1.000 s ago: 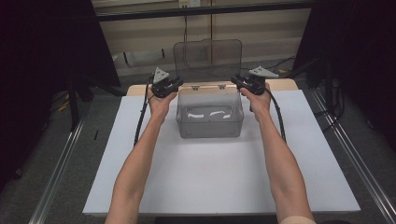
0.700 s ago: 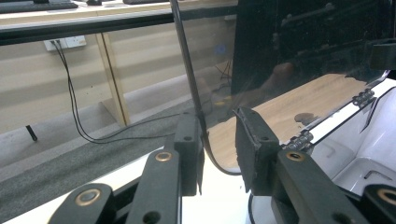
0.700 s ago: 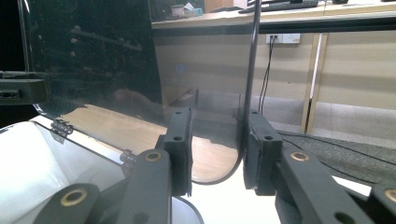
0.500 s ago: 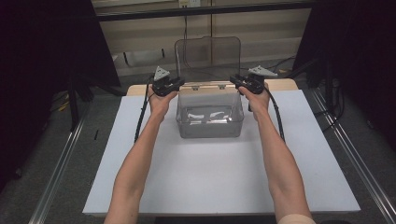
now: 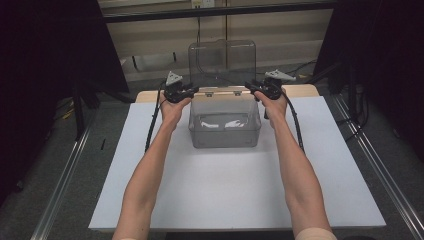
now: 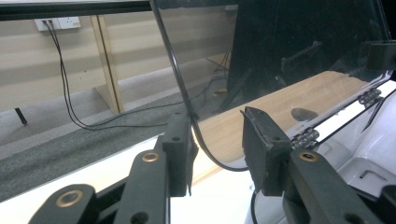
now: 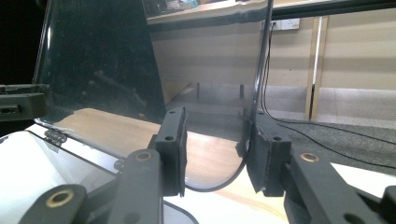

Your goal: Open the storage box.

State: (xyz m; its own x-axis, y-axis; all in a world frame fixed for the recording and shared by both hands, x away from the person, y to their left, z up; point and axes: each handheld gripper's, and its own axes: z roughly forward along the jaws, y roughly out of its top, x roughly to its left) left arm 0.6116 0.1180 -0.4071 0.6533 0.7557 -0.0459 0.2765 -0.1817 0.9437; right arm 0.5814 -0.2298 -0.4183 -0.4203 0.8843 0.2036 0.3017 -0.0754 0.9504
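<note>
A clear plastic box [image 5: 225,120] sits in the upper middle of the high view on a white table [image 5: 225,195], its transparent lid [image 5: 222,62] standing upright at the back. The left gripper [image 5: 192,91] is at the lid's lower left corner, the right gripper [image 5: 251,88] at its lower right. In both gripper views the jaws are parted, with the lid's edge [image 6: 180,88] [image 7: 258,79] running between them.

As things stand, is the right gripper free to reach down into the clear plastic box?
Probably yes. The hinged transparent lid stands upright behind the clear plastic box, leaving its top open, and the right gripper sits at the lid's edge with nothing between it and the opening.
</note>
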